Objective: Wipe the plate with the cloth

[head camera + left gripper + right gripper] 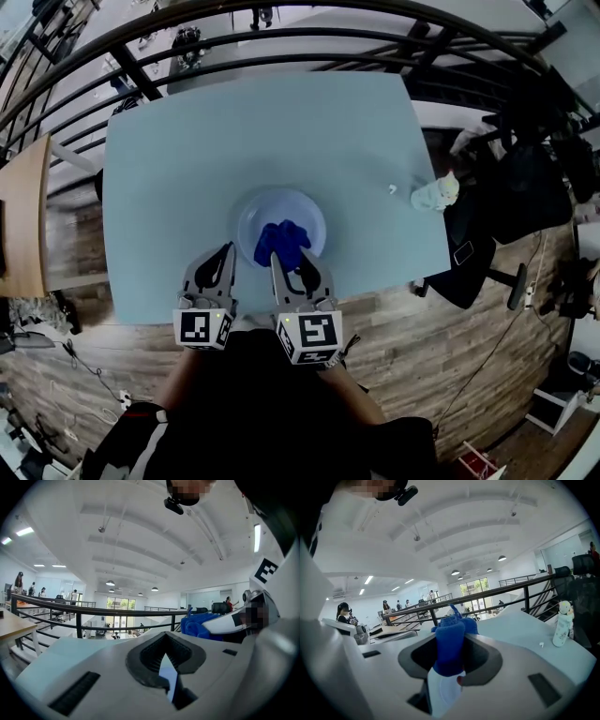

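Observation:
A pale blue plate (pixel 298 211) sits on the light blue table (pixel 187 169), near its front edge. On the plate lies a bunched blue cloth (pixel 282 240). My right gripper (pixel 278 259) is shut on the cloth (pixel 450 644), and the plate's pale rim (pixel 440 691) shows just under it between the jaws. My left gripper (pixel 228 251) is at the plate's near-left rim, its jaws closed on a thin sliver of the plate (pixel 168 677). In the left gripper view, the cloth (pixel 201 623) shows at the right.
A small white bottle (pixel 436 194) stands near the table's right edge, with a tiny white scrap (pixel 392 188) beside it. A black office chair (pixel 478 248) is off the right side. A dark railing (pixel 281 37) runs behind the table, and a wooden desk (pixel 23 216) is at the left.

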The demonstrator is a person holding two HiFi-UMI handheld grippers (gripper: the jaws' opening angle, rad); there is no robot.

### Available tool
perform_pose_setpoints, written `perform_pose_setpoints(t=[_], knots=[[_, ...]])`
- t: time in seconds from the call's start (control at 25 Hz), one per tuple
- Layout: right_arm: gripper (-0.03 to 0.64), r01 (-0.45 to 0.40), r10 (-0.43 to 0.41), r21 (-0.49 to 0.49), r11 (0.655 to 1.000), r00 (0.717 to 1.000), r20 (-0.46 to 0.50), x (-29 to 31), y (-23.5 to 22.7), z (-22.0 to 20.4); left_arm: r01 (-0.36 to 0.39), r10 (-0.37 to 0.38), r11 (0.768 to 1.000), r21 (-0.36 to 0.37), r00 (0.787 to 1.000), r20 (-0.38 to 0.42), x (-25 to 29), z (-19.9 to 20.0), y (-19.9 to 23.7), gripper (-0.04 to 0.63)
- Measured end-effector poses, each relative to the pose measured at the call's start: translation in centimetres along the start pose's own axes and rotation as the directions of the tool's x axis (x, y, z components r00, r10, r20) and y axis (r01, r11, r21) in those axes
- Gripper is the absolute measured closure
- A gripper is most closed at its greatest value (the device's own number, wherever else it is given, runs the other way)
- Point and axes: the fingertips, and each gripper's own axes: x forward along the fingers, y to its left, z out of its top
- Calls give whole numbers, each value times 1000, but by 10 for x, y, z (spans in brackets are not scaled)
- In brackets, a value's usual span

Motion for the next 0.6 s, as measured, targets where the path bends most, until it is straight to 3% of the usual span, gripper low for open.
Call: perform_pose_setpoints(t=[0.6], knots=[[497, -57, 57, 4, 998, 985, -164, 65, -49, -42, -104, 102, 994, -21, 991, -86, 53, -37, 9, 595]])
